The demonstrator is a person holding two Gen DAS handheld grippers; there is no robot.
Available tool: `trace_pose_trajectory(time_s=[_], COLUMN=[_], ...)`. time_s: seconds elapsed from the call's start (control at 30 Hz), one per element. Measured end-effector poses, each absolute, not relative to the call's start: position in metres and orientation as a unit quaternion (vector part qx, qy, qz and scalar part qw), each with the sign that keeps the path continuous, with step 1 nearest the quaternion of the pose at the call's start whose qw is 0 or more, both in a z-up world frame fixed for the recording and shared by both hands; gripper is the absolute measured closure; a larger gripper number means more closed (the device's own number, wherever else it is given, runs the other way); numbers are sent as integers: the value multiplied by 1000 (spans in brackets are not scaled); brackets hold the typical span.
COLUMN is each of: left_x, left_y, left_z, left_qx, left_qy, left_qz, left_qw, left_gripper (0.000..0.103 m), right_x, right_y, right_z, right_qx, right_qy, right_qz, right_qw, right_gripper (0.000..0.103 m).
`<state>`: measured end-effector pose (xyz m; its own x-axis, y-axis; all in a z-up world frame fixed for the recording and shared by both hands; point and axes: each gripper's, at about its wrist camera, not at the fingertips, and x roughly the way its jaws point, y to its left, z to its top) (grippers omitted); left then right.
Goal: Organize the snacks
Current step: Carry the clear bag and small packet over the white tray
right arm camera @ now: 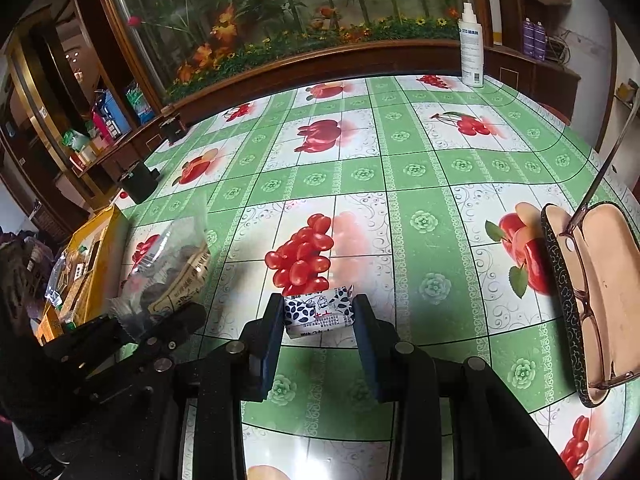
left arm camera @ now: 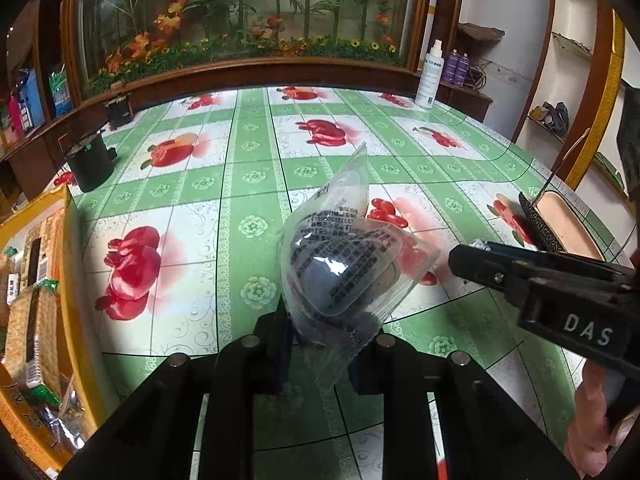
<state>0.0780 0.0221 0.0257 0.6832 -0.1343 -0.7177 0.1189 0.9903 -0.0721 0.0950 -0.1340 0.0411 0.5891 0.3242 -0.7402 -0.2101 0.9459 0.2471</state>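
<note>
Green fruit-print tablecloth (right arm camera: 420, 184) | left gripper (left arm camera: 324, 340) clamped on clear snack packet (left arm camera: 340, 256), raised over cloth, beside yellow snack box (left arm camera: 76, 280) | right gripper (right arm camera: 318, 320) pinching small patterned snack bar (right arm camera: 319, 312) between pads, near open glasses case (right arm camera: 592, 300)

— What can we actually read here?

— Only the white letters "DAS" on the side of the right gripper (left arm camera: 472, 258), seen from the left wrist view.

— And the clear snack packet (left arm camera: 340, 252)?

— We see rows of dark print and a small code square on it, too small for us to make out.

— The small white candy wrapper (right arm camera: 319, 313)?

— It carries leaf patterns, red characters and fine lines we cannot read. The same goes for the blue label and code on the white spray bottle (right arm camera: 471, 50).
</note>
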Motion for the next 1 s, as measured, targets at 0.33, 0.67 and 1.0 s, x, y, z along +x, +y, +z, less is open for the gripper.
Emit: trace_pose_trajectory(time_s=[0.33,0.67,1.0], left_x=[69,61,50], left_y=[24,35,52], left_z=[40,56,76], left_qx=[-6,-19,-41], left_qy=[367,343,312], left_qz=[-65,-61,-52], left_qw=[928,937,948], left_gripper=[82,82,82], right_x=[93,90,82], right_y=[-130,-121,-95], right_z=[41,42,47], right_qx=[62,70,63], right_qy=[425,422,413], right_qz=[152,159,174], right_qw=[890,890,892], right_gripper=[66,66,66])
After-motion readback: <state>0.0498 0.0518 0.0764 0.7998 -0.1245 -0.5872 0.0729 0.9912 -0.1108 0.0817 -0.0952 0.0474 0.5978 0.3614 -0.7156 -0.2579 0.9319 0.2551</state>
